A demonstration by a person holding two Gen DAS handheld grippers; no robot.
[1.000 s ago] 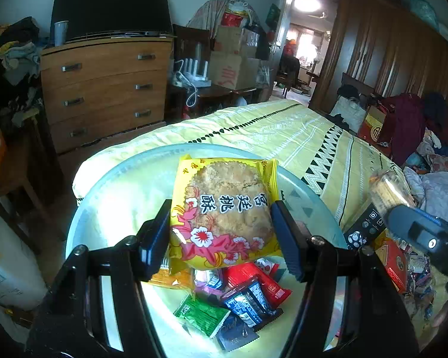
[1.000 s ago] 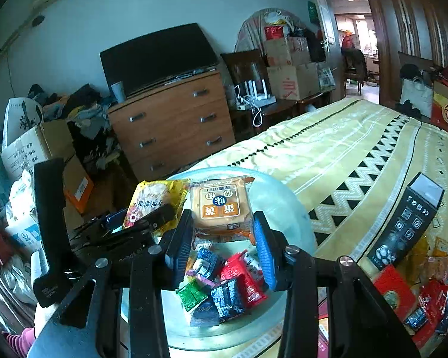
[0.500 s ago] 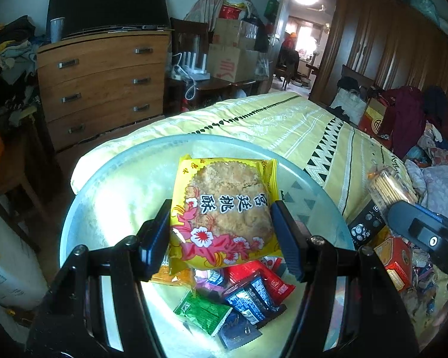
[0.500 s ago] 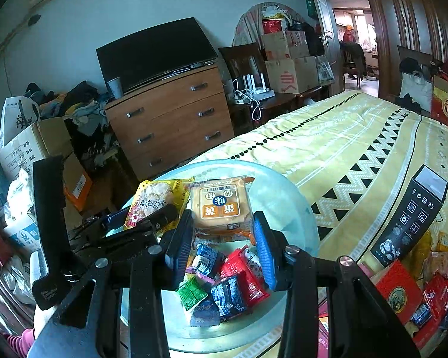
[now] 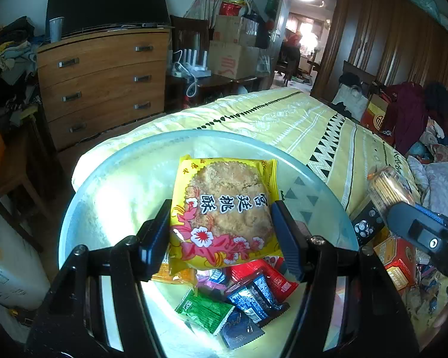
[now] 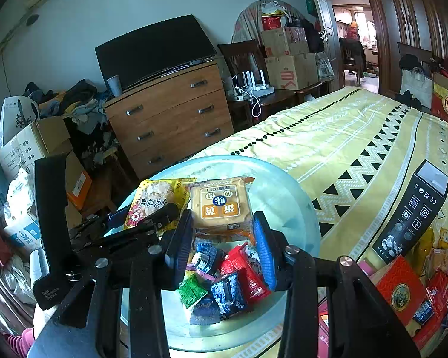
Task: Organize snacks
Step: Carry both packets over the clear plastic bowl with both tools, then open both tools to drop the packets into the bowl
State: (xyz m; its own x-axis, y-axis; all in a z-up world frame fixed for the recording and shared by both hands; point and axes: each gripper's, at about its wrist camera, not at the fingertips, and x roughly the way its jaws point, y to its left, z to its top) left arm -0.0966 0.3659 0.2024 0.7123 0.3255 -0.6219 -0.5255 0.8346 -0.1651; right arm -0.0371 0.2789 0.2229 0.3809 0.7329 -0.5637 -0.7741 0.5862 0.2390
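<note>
A yellow cookie packet (image 5: 224, 208) with red flowers hangs over the clear round dish (image 5: 194, 134), with my left gripper (image 5: 221, 208) shut on its two sides. My right gripper (image 6: 223, 219) is shut on a tan and orange cake packet (image 6: 221, 205), also above the dish (image 6: 283, 176). Several small wrapped snacks (image 6: 224, 283) in green, blue and red lie heaped in the dish near its front (image 5: 254, 295). In the right wrist view the left gripper (image 6: 147, 219) with the yellow packet (image 6: 155, 197) sits just left of my right fingers.
The dish stands at the foot corner of a bed with a yellow patterned cover (image 6: 343, 137). To the right lie a black box (image 6: 415, 208), a red box (image 6: 400, 289) and several loose snacks (image 6: 439, 268). A wooden dresser (image 5: 104, 83) is beyond the bed.
</note>
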